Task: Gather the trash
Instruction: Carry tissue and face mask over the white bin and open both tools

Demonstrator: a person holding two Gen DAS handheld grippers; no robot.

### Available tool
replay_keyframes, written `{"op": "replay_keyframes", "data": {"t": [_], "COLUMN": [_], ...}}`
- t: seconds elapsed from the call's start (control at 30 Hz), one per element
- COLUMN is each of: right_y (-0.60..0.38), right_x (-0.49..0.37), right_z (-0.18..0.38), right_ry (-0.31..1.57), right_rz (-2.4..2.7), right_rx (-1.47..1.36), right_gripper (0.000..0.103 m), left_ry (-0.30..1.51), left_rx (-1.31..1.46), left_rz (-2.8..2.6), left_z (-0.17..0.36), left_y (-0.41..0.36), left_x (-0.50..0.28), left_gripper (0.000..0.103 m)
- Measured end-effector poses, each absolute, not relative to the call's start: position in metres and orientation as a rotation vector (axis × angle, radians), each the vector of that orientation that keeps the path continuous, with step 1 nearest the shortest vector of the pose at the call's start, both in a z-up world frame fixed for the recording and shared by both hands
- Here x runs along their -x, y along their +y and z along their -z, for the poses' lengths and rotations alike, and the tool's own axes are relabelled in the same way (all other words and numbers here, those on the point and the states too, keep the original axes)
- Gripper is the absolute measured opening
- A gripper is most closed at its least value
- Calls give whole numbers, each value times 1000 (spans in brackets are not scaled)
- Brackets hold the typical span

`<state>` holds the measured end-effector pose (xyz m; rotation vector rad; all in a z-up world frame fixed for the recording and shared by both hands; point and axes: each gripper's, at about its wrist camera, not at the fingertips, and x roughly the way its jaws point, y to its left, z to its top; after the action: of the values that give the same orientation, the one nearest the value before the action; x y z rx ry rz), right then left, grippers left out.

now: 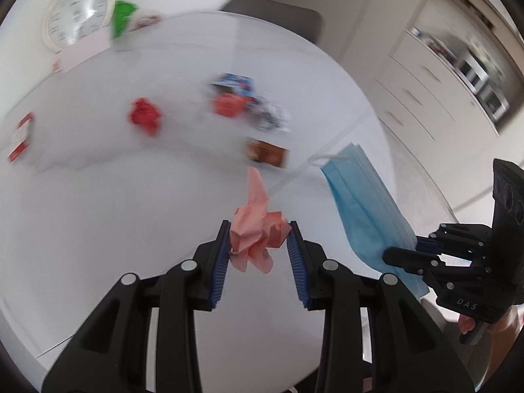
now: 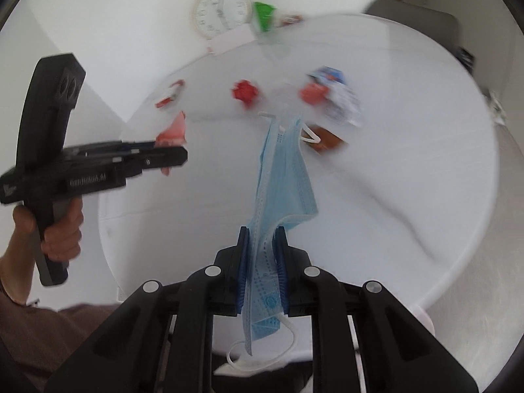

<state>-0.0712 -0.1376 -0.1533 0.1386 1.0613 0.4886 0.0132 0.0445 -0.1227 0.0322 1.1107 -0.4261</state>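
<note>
My left gripper [image 1: 258, 234] is shut on a crumpled pink paper [image 1: 257, 226] and holds it above the white round table [image 1: 98, 229]. It also shows in the right wrist view [image 2: 177, 154] with the pink paper [image 2: 173, 131]. My right gripper [image 2: 262, 239] is shut on a blue face mask [image 2: 285, 177] that hangs from its jaws; it shows in the left wrist view [image 1: 409, 252] with the mask [image 1: 360, 203]. On the table lie a red crumpled paper [image 1: 145, 116], an orange wrapper [image 1: 227, 104], a blue-white wrapper [image 1: 235, 82], a brown packet [image 1: 267, 154] and a red-white packet [image 1: 21, 137].
A white clock [image 1: 78, 16] leans at the table's far side, with a white card [image 1: 83, 52] and a green item [image 1: 122, 16] beside it. A grey chair back [image 1: 275, 13] stands behind the table. Drawers and shelves [image 1: 442, 75] are at the right.
</note>
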Motion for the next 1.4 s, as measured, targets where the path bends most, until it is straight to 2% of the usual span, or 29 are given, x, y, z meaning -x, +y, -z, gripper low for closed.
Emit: {"op": "replay_keyframes", "data": {"t": [0.23, 0.5, 0.53, 0.6, 0.63, 0.8, 0.9, 1.1, 1.4], "right_y": [-241, -289, -294, -299, -301, -319, -330, -356, -375], "right_x": [162, 184, 187, 185, 184, 199, 210, 216, 214], "right_z": [195, 291, 300, 317, 320, 299, 274, 238, 226], "right_ry": [1155, 1303, 1325, 1352, 1357, 1291, 1239, 1155, 1108], "right_rz": [-188, -40, -36, -4, -1, 46, 76, 101, 92], "right_rx": [-225, -346, -356, -360, -368, -364, -333, -322, -358], "right_gripper": [17, 20, 23, 48, 52, 76, 84, 89, 89], "left_ry": [1114, 1160, 1161, 1169, 1172, 1197, 1215, 1246, 1260], "left_rx": [-153, -289, -300, -323, -327, -342, -338, -335, -366], "left_rz": [659, 771, 783, 802, 811, 845, 857, 848, 851], "left_z": [129, 150, 152, 157, 159, 171, 179, 195, 201], "left_y": [-56, -137, -144, -157, -159, -184, -197, -220, -228], "left_x": [27, 68, 72, 82, 84, 101, 107, 111, 106], "left_gripper": [34, 34, 34, 34, 34, 34, 34, 34, 35]}}
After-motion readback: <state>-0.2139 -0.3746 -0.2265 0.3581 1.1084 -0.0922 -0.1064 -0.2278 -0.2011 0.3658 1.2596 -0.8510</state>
